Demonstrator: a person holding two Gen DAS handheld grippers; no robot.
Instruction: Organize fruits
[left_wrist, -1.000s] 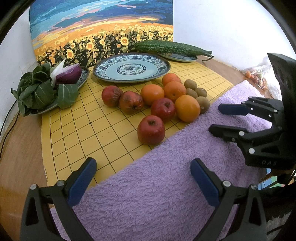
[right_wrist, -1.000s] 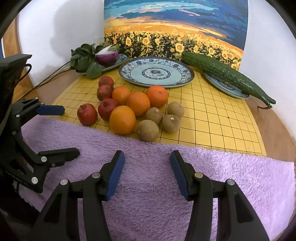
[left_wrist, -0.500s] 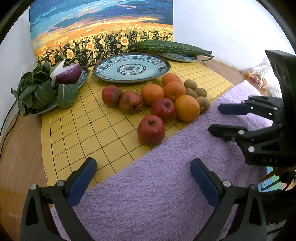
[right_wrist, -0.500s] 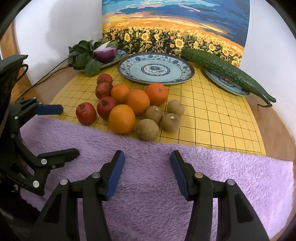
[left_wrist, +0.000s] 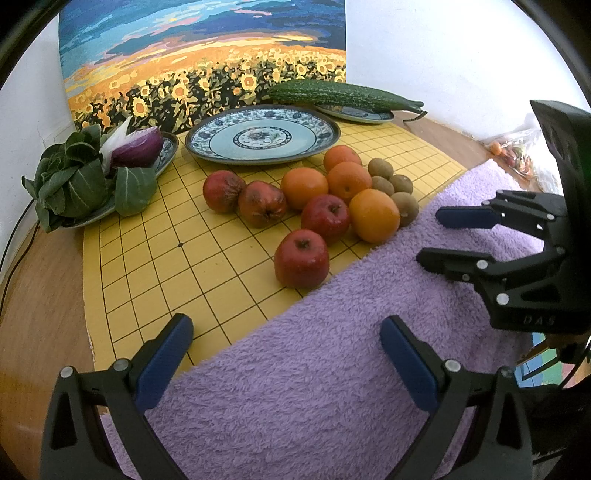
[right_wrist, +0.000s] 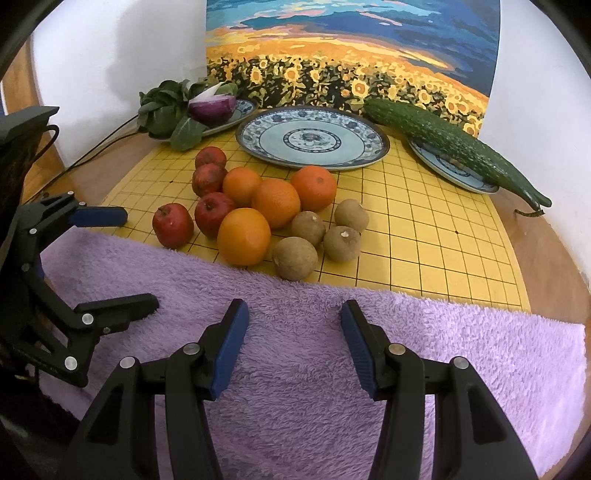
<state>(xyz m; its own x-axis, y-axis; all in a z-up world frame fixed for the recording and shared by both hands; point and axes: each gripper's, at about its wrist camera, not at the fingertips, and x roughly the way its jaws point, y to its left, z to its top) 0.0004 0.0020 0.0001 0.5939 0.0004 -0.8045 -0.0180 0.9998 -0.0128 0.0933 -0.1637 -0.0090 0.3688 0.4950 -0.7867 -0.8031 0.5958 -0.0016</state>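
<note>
Purple towel (right_wrist: 332, 354) covers the near edge of the worktop, and both grippers hover over it with nothing in them. The left gripper (left_wrist: 286, 354) has its jaws spread wide; the right gripper (right_wrist: 293, 332) has its jaws parted less, though wide enough for a kiwi. Neither touches any fruit.

The fruit lies in one mixed heap on the yellow grid board (right_wrist: 424, 229), between the towel and the big plate (right_wrist: 312, 136): apples (left_wrist: 301, 258) to the left, oranges (right_wrist: 243, 236) in the middle, kiwis (right_wrist: 294, 258) to the right, many touching one another. The plate is bare.

Judging from this, sorting has not begun; the step in hand is the approach and the choice of a first piece. The nearest apple sits slightly apart from the heap and just ahead of the left gripper, so it looks the easiest start. The front kiwi sits ahead of the right gripper. Either move calls for reaching forward off the towel, lowering around the fruit, and closing gently so the neighbours do not roll.
</note>
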